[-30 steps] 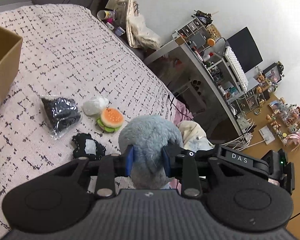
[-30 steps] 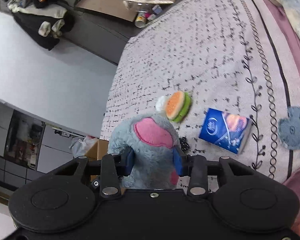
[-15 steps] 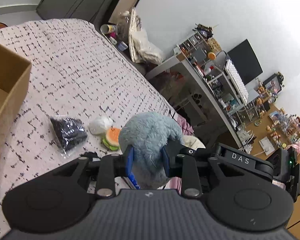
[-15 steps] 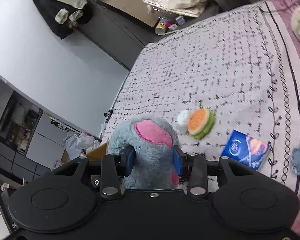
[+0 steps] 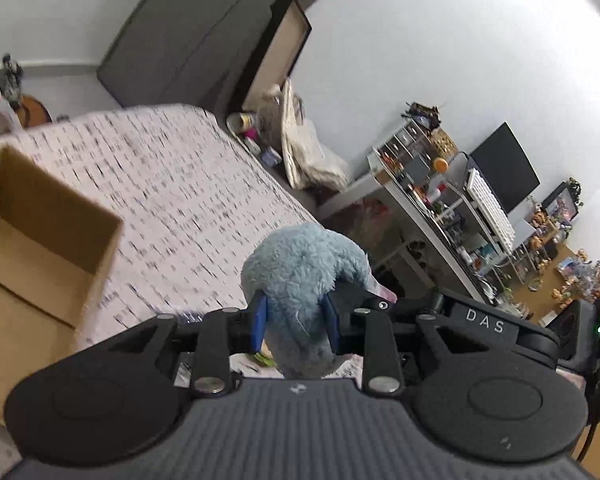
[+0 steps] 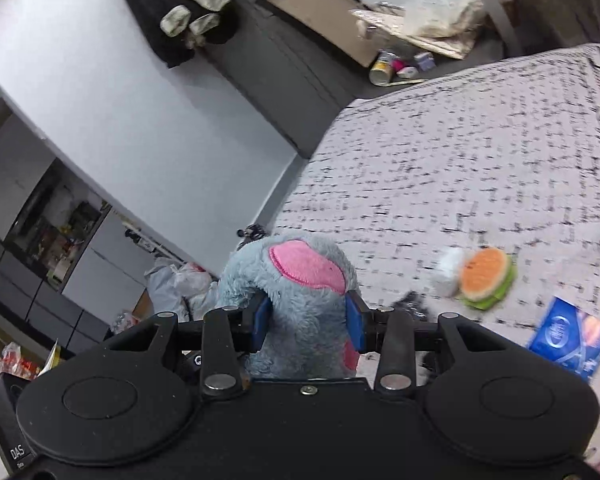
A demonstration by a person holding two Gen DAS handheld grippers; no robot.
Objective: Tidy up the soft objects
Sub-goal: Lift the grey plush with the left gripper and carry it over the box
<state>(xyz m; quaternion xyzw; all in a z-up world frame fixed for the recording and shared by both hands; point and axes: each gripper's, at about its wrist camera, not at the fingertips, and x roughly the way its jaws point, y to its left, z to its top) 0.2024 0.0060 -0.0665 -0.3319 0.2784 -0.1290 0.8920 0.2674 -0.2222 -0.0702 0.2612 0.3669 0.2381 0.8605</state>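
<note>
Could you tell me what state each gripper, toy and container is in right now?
left gripper: shut on the blue plush toy.
right gripper: shut on the same toy.
cardboard box: open, nothing seen inside.
burger plush: lying on the bed.
blue tissue pack: lying flat.

One blue plush (image 5: 306, 268) shows in both views, clamped between two grippers, the left gripper (image 5: 296, 326) and the right gripper (image 6: 308, 322), each with two blue-padded fingers (image 5: 259, 322). One open cardboard box (image 5: 40, 240) sits on the one bed (image 5: 172, 196). On the bedcover lie one burger toy (image 6: 487, 278), one white ball (image 6: 448, 270) touching it, one blue tissue pack (image 6: 568, 336) and one dark item by the right gripper, too blurred to name; beyond the bed stand one can (image 6: 382, 70), one monitor (image 5: 506, 164) and one keyboard (image 5: 490, 204).
</note>
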